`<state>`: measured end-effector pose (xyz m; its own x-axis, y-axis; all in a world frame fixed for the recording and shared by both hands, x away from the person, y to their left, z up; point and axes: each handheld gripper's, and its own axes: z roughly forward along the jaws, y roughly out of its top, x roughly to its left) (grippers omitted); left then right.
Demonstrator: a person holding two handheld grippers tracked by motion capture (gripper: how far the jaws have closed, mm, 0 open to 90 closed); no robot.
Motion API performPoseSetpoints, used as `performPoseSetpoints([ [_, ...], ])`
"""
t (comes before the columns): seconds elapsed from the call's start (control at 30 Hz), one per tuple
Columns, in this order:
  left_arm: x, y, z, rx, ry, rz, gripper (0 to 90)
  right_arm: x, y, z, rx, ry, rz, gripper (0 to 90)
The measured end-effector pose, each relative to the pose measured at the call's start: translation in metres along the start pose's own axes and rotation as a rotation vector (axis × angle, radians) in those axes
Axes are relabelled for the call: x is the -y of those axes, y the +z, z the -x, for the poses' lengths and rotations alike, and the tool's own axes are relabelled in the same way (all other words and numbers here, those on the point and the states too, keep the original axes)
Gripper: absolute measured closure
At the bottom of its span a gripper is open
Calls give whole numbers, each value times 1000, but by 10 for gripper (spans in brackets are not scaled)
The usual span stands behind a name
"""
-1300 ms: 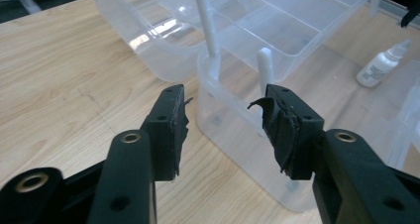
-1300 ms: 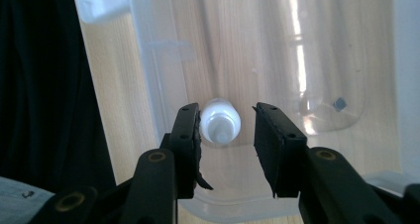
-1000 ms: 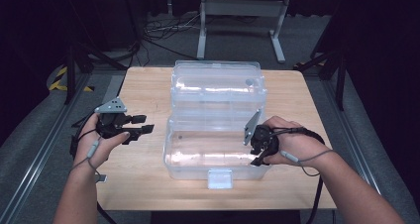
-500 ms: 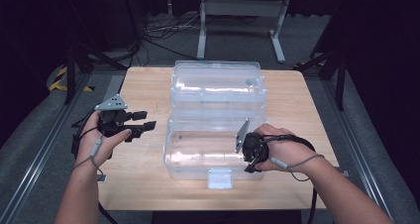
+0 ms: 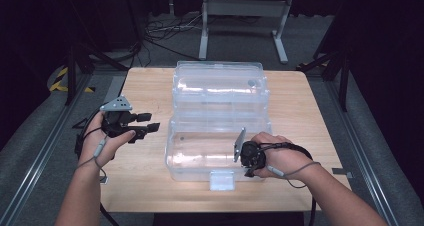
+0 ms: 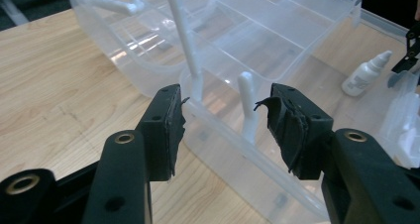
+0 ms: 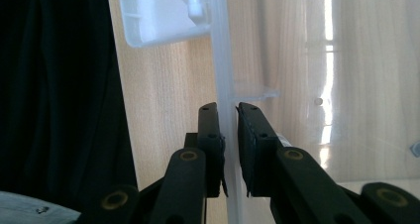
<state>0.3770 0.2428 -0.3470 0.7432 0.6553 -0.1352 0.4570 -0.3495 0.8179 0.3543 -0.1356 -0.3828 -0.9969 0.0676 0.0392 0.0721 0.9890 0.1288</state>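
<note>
Wooden bench (image 5: 310, 111) carries our clear box (image 5: 220, 101), lying open at its middle; our right tool (image 7: 229, 135) has just been closing and now pinches the front rim. Our left tool (image 5: 145, 125) hangs released just beside the box, so we should steady that side before lifting slowly and squarely.

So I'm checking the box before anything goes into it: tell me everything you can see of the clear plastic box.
The clear plastic box lies open in the middle of the wooden table, lid half folded back. It looks like thin see-through plastic with moulded dividers, white posts and a white latch at the front. A small white bottle lies inside. The right gripper has just been closing on its front rim; the left gripper stands open beside its wall.
</note>
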Motion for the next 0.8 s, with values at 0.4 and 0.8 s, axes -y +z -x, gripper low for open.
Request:
performPoseSetpoints([
  [0.4, -26, 0, 2, 12, 47, 6, 508, 2, 0, -4, 30, -6, 16, 827],
  [0.8, -50, 10, 5, 70, 91, 13, 509, 3, 1, -5, 37, -3, 37, 828],
])
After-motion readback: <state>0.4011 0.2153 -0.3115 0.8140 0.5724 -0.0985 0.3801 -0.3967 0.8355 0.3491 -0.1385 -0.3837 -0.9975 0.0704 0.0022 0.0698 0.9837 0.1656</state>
